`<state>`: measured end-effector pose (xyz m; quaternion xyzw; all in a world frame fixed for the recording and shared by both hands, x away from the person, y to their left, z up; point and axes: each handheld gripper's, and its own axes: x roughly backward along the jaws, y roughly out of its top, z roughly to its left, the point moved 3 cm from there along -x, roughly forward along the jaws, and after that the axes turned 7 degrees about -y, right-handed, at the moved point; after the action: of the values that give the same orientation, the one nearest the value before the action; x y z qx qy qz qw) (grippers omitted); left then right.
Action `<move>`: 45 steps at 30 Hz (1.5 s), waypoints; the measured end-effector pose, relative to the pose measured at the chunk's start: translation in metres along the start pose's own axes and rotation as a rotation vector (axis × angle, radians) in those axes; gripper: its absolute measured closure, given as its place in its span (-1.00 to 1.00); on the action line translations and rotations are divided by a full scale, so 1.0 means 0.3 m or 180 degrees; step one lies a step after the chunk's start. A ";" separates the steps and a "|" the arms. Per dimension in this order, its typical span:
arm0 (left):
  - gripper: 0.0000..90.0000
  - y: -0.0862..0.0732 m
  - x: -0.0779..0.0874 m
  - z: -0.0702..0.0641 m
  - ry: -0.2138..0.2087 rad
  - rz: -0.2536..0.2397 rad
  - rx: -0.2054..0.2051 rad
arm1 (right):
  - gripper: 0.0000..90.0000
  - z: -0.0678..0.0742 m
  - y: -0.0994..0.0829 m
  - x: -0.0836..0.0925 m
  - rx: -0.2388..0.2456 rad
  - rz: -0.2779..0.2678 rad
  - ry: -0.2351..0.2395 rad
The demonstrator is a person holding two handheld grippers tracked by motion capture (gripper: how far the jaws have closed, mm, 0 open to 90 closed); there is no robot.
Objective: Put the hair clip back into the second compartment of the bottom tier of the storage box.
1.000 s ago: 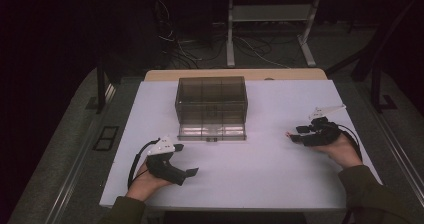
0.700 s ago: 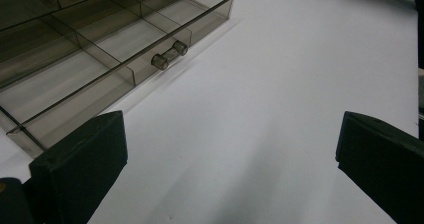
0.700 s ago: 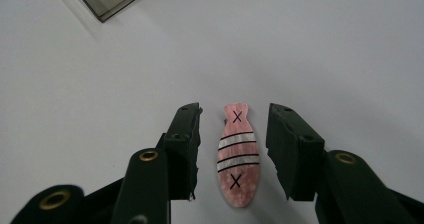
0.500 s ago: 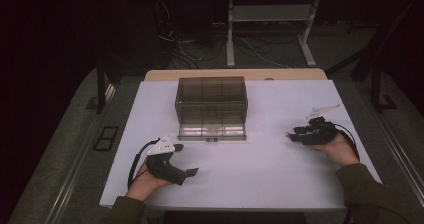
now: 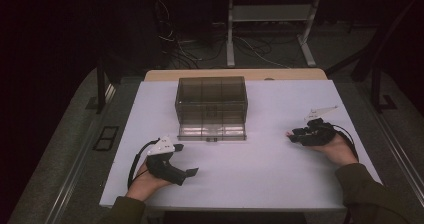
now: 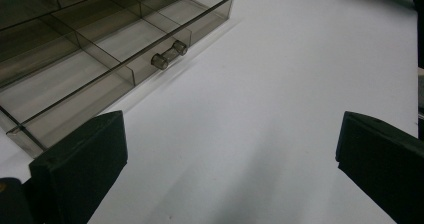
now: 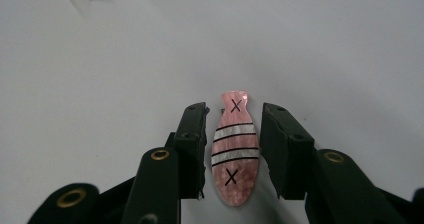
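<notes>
A pink fish-shaped clip (image 7: 235,149) with white stripes and two black crosses lies flat on the white table (image 5: 260,164). My right gripper (image 7: 234,111) straddles the clip, jaws narrowly apart with a thin gap on each side. In the high view this gripper (image 5: 295,135) sits at the table's right, with the clip (image 5: 289,133) at its tips. My left gripper (image 5: 185,159) rests at the front left, wide open with nothing in it (image 6: 232,121). A smoky clear drawer box (image 5: 211,99) stands at the centre, its bottom drawer (image 5: 212,130) pulled out.
The pulled-out drawer (image 6: 100,59) has several empty compartments and a small two-knob handle (image 6: 167,55). Bare white table lies between the two grippers. A wooden table edge (image 5: 235,74), cables and a metal stand (image 5: 270,14) lie beyond the far edge.
My right gripper has shifted slightly left and settled lower over the clip. The left gripper and the drawer box have stayed put.
</notes>
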<state>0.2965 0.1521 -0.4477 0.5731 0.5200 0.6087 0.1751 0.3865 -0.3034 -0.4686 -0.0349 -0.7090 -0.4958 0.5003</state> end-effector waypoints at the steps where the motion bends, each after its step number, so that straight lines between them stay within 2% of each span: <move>1: -1.00 0.000 0.000 0.000 -0.0001 0.0003 -0.0003 | 0.38 0.001 -0.001 -0.001 -0.0007 0.0011 -0.0005; 13: -1.00 0.000 0.001 -0.001 0.0002 -0.0005 0.0002 | 0.46 0.005 -0.008 -0.003 0.0071 0.0021 -0.0079; 26: -1.00 0.001 0.001 -0.002 0.0002 -0.0005 -0.0006 | 0.51 0.007 -0.008 0.000 0.0106 0.0014 -0.0095; 36: -1.00 0.000 0.000 0.000 0.0002 0.0000 -0.0005 | 0.51 0.009 -0.001 0.021 0.0077 -0.0007 -0.0138; 45: -1.00 0.000 -0.001 -0.001 0.0000 -0.0009 -0.0004 | 0.51 0.010 0.005 0.050 -0.0015 -0.0050 -0.0155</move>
<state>0.2962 0.1517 -0.4478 0.5723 0.5204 0.6088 0.1763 0.3779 -0.3070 -0.4565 -0.0426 -0.7200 -0.5005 0.4789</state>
